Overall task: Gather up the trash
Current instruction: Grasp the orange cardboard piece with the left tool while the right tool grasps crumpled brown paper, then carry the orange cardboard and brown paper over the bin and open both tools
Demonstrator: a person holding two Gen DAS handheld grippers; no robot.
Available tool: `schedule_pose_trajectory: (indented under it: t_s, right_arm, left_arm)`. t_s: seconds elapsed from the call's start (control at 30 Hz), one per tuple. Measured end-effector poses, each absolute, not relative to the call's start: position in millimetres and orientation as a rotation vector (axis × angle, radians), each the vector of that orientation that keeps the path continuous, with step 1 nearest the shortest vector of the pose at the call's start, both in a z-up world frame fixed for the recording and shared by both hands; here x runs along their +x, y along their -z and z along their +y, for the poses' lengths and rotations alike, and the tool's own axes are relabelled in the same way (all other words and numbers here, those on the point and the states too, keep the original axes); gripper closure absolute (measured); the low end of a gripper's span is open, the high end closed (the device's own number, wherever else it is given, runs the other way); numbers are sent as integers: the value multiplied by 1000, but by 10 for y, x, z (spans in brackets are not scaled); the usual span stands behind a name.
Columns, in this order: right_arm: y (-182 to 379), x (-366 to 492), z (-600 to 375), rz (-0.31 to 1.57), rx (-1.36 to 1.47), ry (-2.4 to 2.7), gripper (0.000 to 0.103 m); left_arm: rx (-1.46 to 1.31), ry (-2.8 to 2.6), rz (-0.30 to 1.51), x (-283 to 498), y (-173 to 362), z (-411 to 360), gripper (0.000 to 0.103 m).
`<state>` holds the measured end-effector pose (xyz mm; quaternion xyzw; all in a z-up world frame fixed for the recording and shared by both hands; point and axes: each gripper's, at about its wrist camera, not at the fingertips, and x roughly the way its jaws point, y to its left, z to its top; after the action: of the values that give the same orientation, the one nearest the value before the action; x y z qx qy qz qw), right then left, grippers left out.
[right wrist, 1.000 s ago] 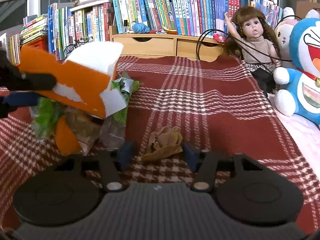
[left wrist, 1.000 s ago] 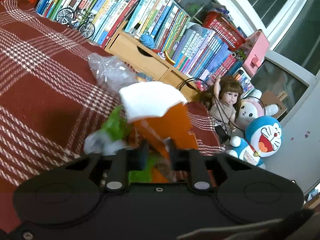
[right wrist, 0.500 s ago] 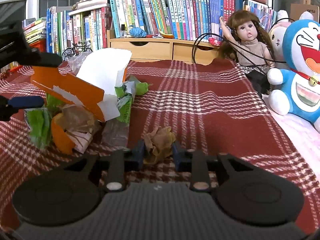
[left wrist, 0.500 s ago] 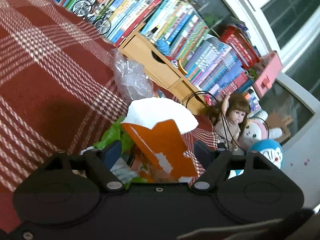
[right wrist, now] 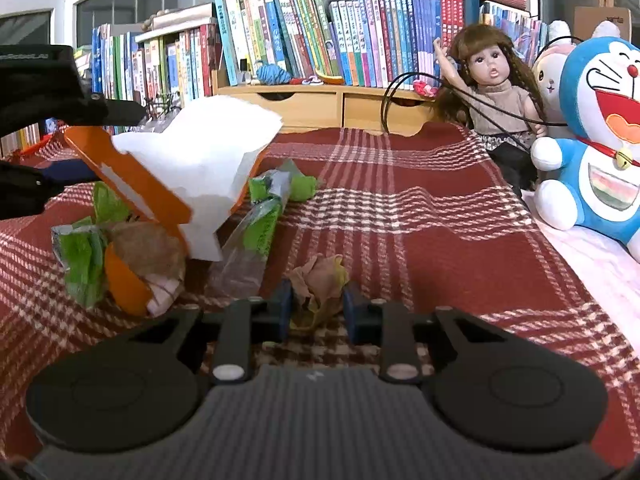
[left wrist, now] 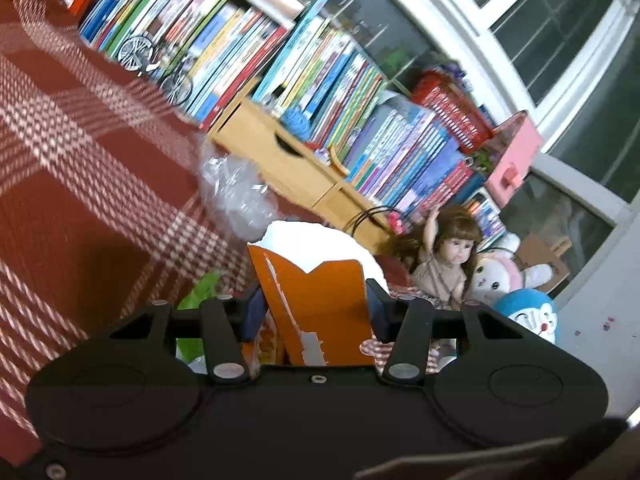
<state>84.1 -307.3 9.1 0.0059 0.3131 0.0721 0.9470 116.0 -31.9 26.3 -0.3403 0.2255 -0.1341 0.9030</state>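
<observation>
The right claw had just been closing and pinched the crumpled brown paper wad on the plaid surface. At ten o'clock, the left claw had narrowed onto the torn orange carton above the wrapper pile. Next, I judged: lift the wad into the carton.

Wrapper pile on blanket, left of crumpled paper; doll & plush far right, bookshelf behind.
</observation>
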Motion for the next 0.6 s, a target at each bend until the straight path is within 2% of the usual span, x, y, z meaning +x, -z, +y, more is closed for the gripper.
schedule_pose_trajectory:
  t_s: [0.6]
  right_arm:
    - [-393,536,-2978,542,25,-164,75]
  left_arm:
    - [-588,321,304,593,-840,-22,56]
